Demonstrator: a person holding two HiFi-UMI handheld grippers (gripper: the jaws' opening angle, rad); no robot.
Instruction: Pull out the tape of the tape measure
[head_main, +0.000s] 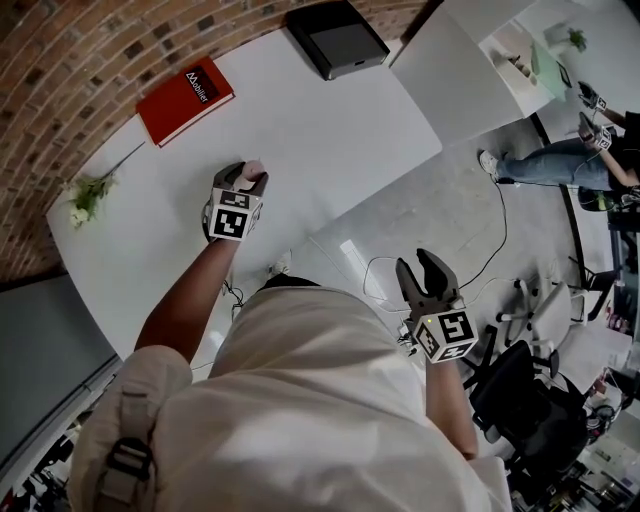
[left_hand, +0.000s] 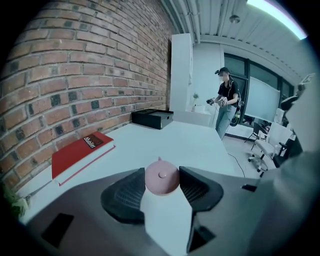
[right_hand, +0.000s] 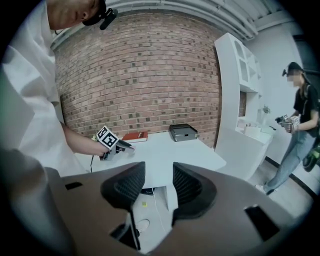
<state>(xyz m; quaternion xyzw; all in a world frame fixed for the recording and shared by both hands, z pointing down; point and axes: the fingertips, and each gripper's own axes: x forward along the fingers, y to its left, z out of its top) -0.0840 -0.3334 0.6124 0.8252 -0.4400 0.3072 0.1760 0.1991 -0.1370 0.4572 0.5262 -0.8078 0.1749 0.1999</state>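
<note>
In the head view we saw the left tongs (head_main: 248, 180) over the middle of the white surface (head_main: 330, 130), nearer its near edge than its far edge. Its jaws were closed on the tape measure (head_main: 253, 167), a small round pink case that stuck out at their tips. The right tongs (head_main: 420, 272) hung off the near edge of the surface, above the floor (head_main: 450, 200), well apart from the tape measure, with its jaws spread and nothing between them. A red book (head_main: 184, 100) lay along the far edge by the brick wall (head_main: 70, 60), a black box (head_main: 337, 38) sat at the far right corner, and some flowers (head_main: 85, 197) lay at the left end.

In the left gripper view we found the tape measure (left_hand: 161, 176) sitting squarely between the two ribbed pads, flat face toward the camera, with both pads pressed against its rim. The jaws stood wide because the case was wide. No tape showed outside the case. The red book and the black box lay farther off along the wall-side edge.

In the right gripper view we saw the right tongs (right_hand: 159, 182) open and empty, its pads clearly apart, only the floor and the edge of the surface showing in the gap. The left tongs appeared farther off over the surface, to the left. A person (right_hand: 297, 125) stood at the right.
</note>
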